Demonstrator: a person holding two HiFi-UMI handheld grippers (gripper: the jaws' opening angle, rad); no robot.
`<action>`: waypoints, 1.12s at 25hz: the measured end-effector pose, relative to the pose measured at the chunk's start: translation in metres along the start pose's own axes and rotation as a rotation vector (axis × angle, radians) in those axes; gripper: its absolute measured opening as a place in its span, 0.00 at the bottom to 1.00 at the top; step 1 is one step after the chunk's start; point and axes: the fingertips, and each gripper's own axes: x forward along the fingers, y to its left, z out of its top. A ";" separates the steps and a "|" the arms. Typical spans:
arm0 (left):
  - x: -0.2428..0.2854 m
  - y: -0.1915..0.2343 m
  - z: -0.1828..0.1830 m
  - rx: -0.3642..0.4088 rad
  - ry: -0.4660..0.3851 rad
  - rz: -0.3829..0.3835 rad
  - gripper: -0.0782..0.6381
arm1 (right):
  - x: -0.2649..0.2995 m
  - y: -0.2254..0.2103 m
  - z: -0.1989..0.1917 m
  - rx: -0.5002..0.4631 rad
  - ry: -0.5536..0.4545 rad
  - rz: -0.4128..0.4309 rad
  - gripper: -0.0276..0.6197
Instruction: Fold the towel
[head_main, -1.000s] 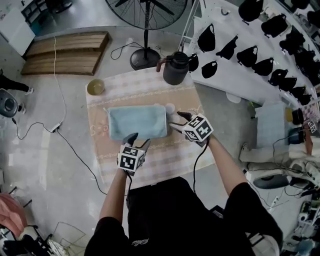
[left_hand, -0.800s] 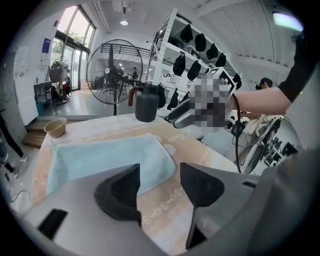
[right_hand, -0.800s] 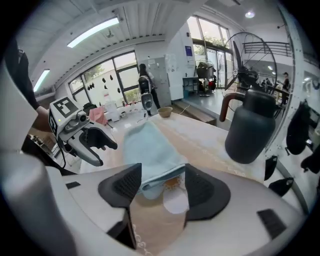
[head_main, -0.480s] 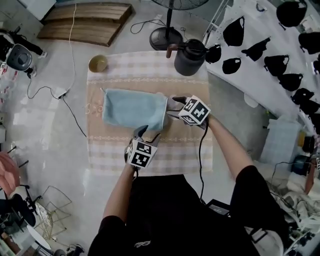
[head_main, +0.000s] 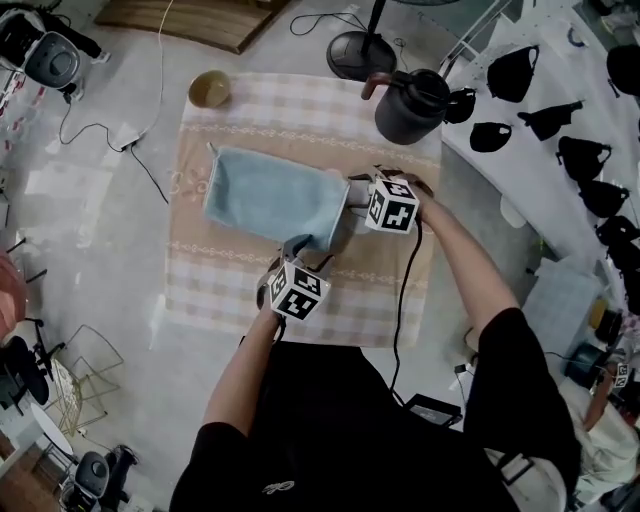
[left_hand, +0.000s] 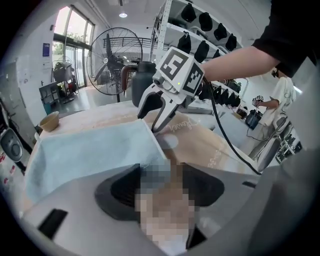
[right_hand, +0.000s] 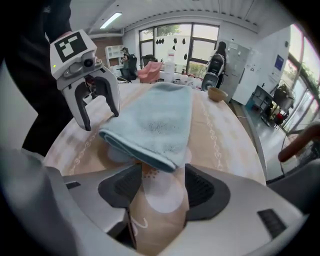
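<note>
A light blue towel (head_main: 265, 205) lies folded flat on the tan checked tablecloth (head_main: 240, 290). My left gripper (head_main: 300, 247) is at the towel's near right corner, jaws open; a mosaic patch hides what lies between them in the left gripper view (left_hand: 162, 187). My right gripper (head_main: 350, 195) is at the towel's right edge, also open. In the right gripper view (right_hand: 159, 187) the towel's (right_hand: 155, 125) folded edge sits just at the mouth of the jaws, over the cloth. Each gripper sees the other: right gripper (left_hand: 148, 122), left gripper (right_hand: 101, 119), both with fingers spread.
A black kettle (head_main: 415, 105) stands at the table's far right corner and a small bowl (head_main: 209, 89) at the far left. A fan base (head_main: 362, 52) is behind the table. White shelves with black items (head_main: 520, 75) run along the right. Cables lie on the floor at left.
The left gripper has moved right along the towel's near edge to its near right corner. The right gripper has closed in on the towel's right edge. The head camera has shifted.
</note>
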 end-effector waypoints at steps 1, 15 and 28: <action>0.004 0.000 -0.002 -0.015 0.006 -0.008 0.43 | 0.004 0.000 0.002 -0.009 -0.001 0.010 0.43; 0.027 0.005 -0.020 -0.128 0.033 -0.063 0.43 | 0.033 -0.002 0.011 -0.029 -0.035 0.117 0.43; 0.025 0.018 -0.027 -0.198 0.013 -0.053 0.27 | 0.034 -0.005 0.012 -0.014 -0.039 0.163 0.41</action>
